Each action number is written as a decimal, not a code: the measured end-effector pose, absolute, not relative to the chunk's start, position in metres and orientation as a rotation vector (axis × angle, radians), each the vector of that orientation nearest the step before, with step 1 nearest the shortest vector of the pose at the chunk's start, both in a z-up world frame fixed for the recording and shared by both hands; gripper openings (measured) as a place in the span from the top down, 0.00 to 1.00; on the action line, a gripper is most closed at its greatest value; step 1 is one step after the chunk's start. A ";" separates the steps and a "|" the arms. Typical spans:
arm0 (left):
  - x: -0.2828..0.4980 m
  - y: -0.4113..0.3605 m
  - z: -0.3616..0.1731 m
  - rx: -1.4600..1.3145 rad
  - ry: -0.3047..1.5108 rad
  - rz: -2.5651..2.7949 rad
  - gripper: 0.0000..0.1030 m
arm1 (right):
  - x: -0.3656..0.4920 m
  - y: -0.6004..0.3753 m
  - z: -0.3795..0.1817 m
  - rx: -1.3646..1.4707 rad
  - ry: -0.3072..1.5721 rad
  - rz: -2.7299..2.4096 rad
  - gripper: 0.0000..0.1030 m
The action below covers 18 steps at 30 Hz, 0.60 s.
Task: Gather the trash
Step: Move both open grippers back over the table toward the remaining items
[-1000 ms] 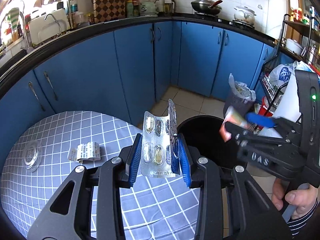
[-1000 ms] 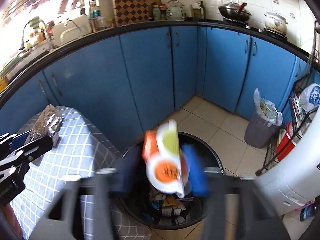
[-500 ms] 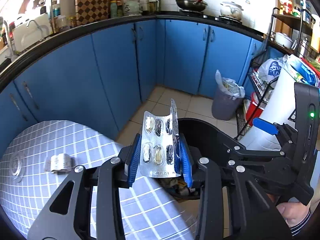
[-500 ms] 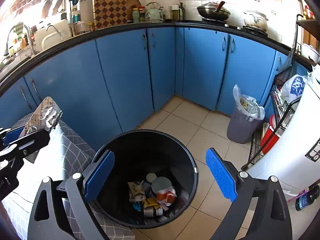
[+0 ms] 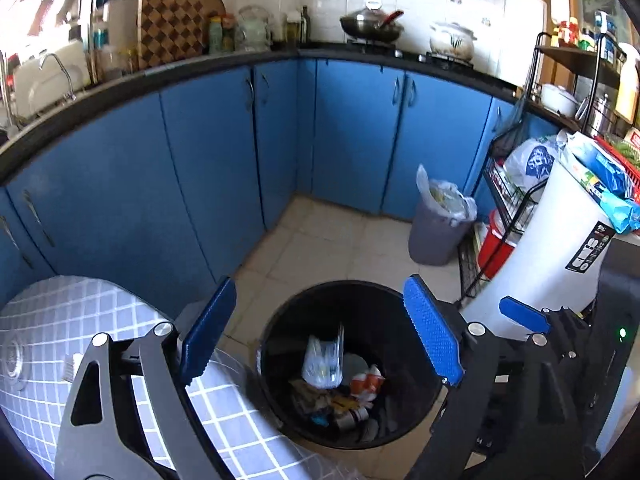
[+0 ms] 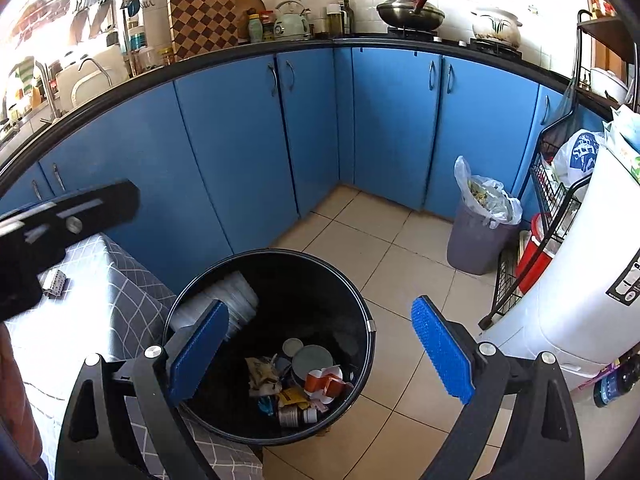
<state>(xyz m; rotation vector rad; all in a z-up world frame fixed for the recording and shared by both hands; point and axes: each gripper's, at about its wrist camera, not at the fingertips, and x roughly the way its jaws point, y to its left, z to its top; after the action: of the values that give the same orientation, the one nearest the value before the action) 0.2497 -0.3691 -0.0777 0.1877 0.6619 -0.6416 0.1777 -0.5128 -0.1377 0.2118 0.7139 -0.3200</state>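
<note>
A black round trash bin (image 5: 276, 332) stands on the floor beside the table; it also shows in the right wrist view (image 6: 362, 300). My left gripper (image 5: 320, 340) is open and empty above the bin. A silver pill blister pack (image 5: 324, 362) is in the bin's opening, blurred, over the other trash. An orange-and-white packet (image 6: 326, 384) lies among wrappers at the bin's bottom. My right gripper (image 6: 320, 356) is open and empty over the bin. A small blister strip (image 6: 54, 282) lies on the table.
The checked tablecloth table (image 5: 60, 320) is at the left, with a clear lid (image 5: 10, 354) on it. A grey lined bin (image 5: 438, 224), a wire rack (image 5: 508, 200) and a white appliance (image 5: 560, 248) stand at the right. Blue cabinets (image 5: 224, 152) ring the tiled floor.
My left gripper has opened and let go of the pill blister pack, which now drops into the bin. The right gripper stays open after dropping the orange packet earlier.
</note>
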 end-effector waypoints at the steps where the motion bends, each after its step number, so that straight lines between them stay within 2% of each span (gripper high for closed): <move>1: 0.250 -0.366 -0.078 0.192 0.662 -0.637 0.17 | 0.178 -0.512 -0.137 0.215 0.713 -0.317 0.12; 7: 0.250 -0.339 -0.080 0.216 0.671 -0.586 0.17 | 0.185 -0.492 -0.130 0.219 0.703 -0.279 0.12; 18: 0.265 -0.238 -0.077 0.116 0.691 -0.445 0.17 | 0.213 -0.408 -0.112 0.107 0.699 -0.160 0.12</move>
<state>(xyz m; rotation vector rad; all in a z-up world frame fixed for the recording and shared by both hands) 0.2648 -0.2382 -0.0767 0.1161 0.6911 -0.4455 0.2125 -0.4079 -0.1123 0.1072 0.6992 -0.1598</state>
